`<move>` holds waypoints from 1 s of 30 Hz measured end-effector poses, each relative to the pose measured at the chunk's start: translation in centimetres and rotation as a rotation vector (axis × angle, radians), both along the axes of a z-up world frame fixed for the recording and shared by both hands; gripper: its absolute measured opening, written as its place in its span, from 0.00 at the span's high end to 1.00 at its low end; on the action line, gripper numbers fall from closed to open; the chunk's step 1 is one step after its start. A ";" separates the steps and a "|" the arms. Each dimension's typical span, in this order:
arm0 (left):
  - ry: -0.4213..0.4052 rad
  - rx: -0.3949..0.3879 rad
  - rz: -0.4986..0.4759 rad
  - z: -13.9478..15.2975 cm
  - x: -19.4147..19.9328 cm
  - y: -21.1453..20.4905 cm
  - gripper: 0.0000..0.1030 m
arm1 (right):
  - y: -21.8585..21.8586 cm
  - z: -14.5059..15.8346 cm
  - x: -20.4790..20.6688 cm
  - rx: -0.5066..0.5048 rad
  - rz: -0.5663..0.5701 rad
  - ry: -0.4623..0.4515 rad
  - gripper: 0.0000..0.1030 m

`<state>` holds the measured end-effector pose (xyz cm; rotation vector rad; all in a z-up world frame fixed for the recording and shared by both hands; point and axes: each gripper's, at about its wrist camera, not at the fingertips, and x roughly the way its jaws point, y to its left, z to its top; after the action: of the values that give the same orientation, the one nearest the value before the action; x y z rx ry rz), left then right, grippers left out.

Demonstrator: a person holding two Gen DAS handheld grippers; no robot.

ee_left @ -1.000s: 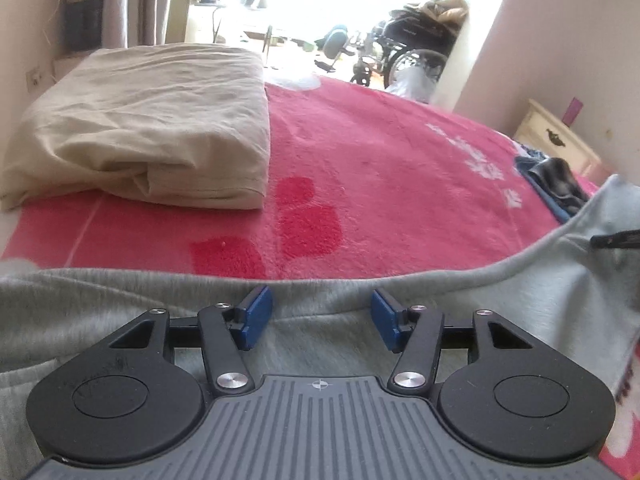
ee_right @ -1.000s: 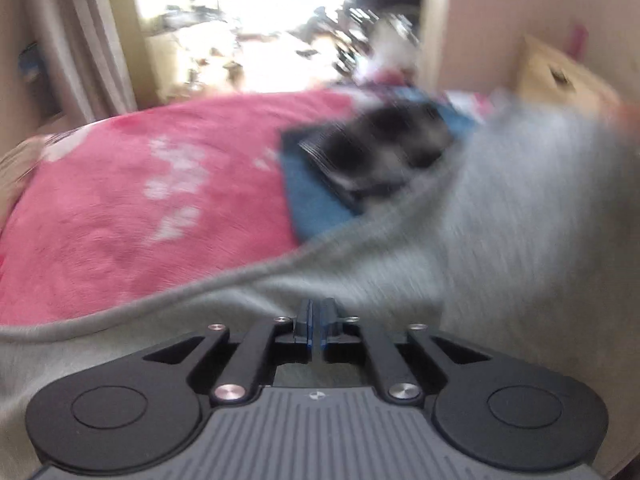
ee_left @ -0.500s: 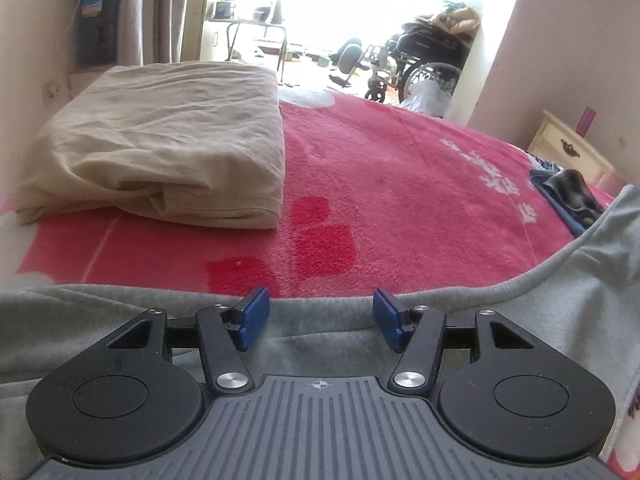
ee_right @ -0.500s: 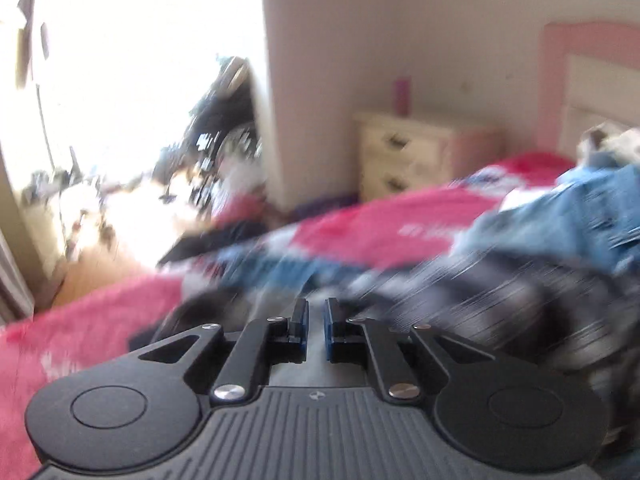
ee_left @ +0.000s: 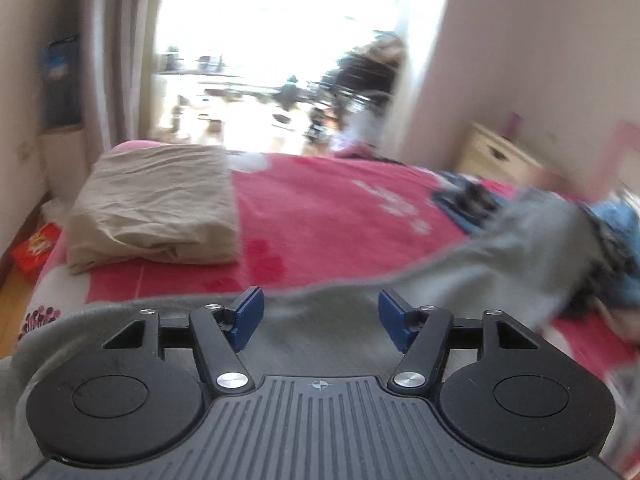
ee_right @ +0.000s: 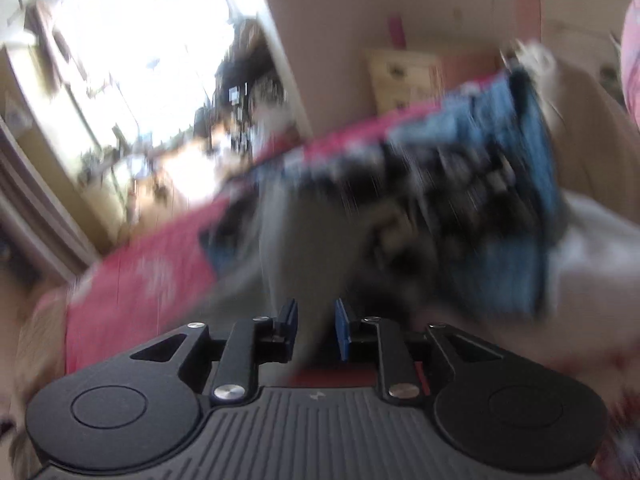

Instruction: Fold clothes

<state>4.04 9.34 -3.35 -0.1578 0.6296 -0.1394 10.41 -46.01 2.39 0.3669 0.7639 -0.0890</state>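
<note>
Grey jersey, a soft sweatshirt-like garment [ee_left: 500, 256], lies across the near edge of the bed [ee_left: 340, 208], one end trailing toward the right edge, where a blurred heap of blue and dark clothes [ee_right: 480, 200] sits. A folded beige cloth [ee_left: 156, 208] rests at the far left corner. The left tongs [ee_left: 320, 314] stand wide open above the grey fabric and grip nothing. The right tongs [ee_right: 316, 330] stand only partly open; grey cloth shows in the gap, but the blur hides whether any of it is pinched. The garment looks light, limp and thick enough to hold a crease, so it should drape and sag from any single hold. Best purchase is likely along its hemmed edge, at two well-separated spots, so that it hangs flat.
</note>
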 end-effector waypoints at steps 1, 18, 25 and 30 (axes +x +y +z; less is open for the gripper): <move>0.007 0.003 -0.035 0.4 -1.0 -0.3 0.35 | -0.2 -0.5 -1.0 0.029 -0.014 0.027 0.72; 0.223 -0.157 -0.645 -2.8 -8.0 -11.1 0.35 | -1.4 -8.4 -12.2 0.497 -0.226 0.397 0.54; 0.214 -0.015 -0.832 -5.0 -8.4 -18.1 0.35 | 2.2 -9.3 -6.7 0.376 -0.164 0.508 0.52; 0.178 0.089 -0.843 -6.8 -9.1 -20.0 0.35 | 6.2 -9.6 -2.8 0.149 -0.045 0.578 0.52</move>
<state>-5.02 -10.65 -10.16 0.1945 0.8482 -0.9163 7.61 -39.78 -7.16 0.5089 1.3385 -0.1849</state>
